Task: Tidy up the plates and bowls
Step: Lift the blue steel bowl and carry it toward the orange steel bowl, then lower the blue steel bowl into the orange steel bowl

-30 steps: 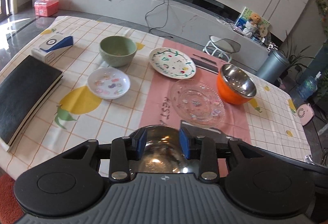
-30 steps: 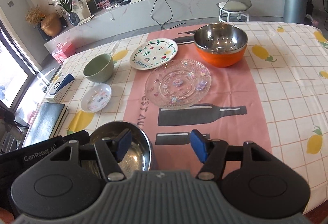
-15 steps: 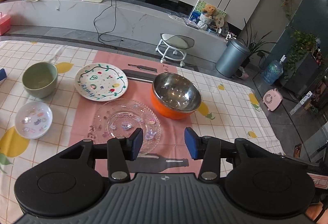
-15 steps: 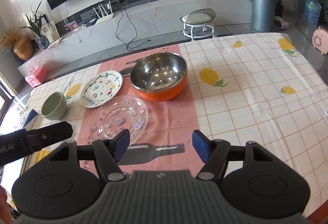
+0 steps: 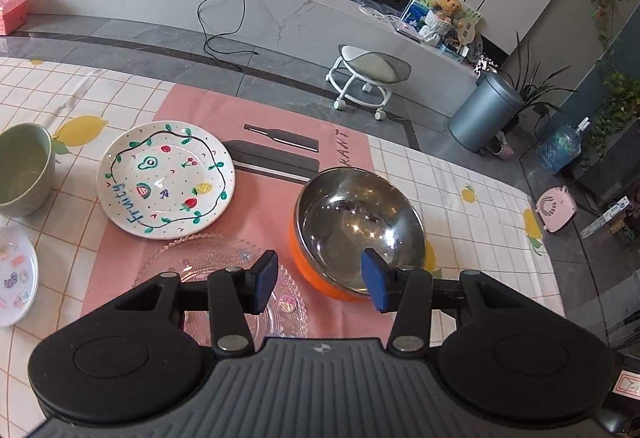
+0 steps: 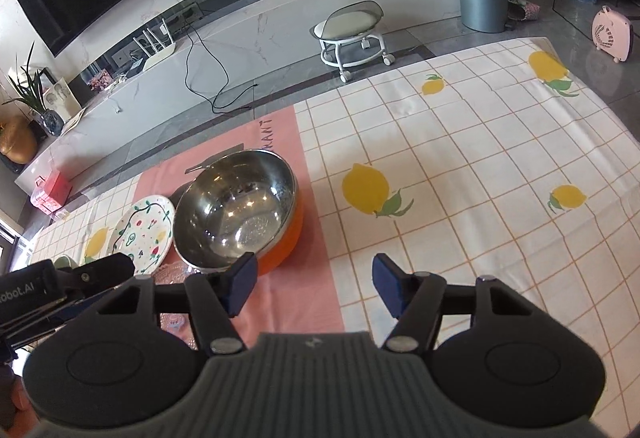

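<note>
From my left wrist camera, my left gripper (image 5: 318, 280) hangs with its blue-padded fingers spread wide and nothing between them, over the near rim of the orange bowl (image 5: 320, 278). That bowl is round, glossy orange outside with a polished steel lining that mirrors the room, and I see nothing in it; it stands near the right edge of the pink runner (image 5: 264, 213) on the table (image 5: 480, 222), whose cloth is a white grid printed with lemons. Just left of the bowl and under my left finger lies the glass plate (image 5: 224, 258), clear, with a beaded, pressed pattern and small coloured motifs. Beyond it, toward the table's far edge, the ceramic plate (image 5: 166, 179) is white and glazed, painted with a green vine, fruit and the word "Fruity". At the left edge, a matte green bowl (image 5: 22, 175) looks empty, and nearer me a small white dish (image 5: 16, 278) carries pastel prints. From the right wrist camera, my right gripper (image 6: 314, 286) is also spread wide and holds nothing, hovering over the seam between runner and cloth, beside the orange bowl (image 6: 280, 244).
</note>
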Motion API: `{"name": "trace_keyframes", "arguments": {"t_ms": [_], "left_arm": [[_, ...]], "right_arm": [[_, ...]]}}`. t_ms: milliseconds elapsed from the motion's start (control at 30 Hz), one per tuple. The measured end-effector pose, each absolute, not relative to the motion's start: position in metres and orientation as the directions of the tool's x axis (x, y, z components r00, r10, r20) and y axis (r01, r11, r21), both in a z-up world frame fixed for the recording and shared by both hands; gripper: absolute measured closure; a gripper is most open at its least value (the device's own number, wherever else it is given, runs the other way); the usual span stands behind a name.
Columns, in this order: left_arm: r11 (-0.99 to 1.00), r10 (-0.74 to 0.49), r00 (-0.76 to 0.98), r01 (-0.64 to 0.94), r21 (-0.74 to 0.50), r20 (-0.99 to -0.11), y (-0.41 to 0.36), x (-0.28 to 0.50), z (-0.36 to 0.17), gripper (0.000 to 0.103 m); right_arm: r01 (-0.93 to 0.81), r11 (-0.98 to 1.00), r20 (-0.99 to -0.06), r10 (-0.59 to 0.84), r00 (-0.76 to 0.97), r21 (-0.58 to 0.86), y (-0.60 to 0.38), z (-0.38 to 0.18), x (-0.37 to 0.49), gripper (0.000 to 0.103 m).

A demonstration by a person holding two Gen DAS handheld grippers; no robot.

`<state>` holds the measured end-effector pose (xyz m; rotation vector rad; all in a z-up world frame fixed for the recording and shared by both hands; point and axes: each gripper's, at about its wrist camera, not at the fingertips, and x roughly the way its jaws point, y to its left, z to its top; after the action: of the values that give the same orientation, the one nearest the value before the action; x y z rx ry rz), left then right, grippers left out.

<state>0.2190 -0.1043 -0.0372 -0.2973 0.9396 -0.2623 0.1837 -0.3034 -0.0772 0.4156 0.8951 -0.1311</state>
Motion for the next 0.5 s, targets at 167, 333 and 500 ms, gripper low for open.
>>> {"name": "trace_keyframes", "arguments": {"t_ms": [167, 333, 500], "left_arm": [[0.93, -0.333, 0.534, 0.05, -0.364, -0.777, -0.109, 0.252, -0.057, 0.049], [0.929, -0.333, 0.496, 0.025, -0.37, -0.802, -0.116, 0.272, -0.072, 0.049], [0.931, -0.334, 0.461, 0.023, -0.365, -0.822, -0.124, 0.281, -0.087, 0.056]], "right_arm": [[0.29, 0.915, -0.805, 0.06, 0.59, 0.28, -0.303, -0.095, 0.222, 0.043], [0.316, 0.904, -0.828, 0.071, 0.556, 0.29, -0.308, -0.113, 0.251, 0.044], [0.33, 0.885, -0.838, 0.114, 0.534, 0.33, -0.308, -0.128, 0.263, 0.06]]}}
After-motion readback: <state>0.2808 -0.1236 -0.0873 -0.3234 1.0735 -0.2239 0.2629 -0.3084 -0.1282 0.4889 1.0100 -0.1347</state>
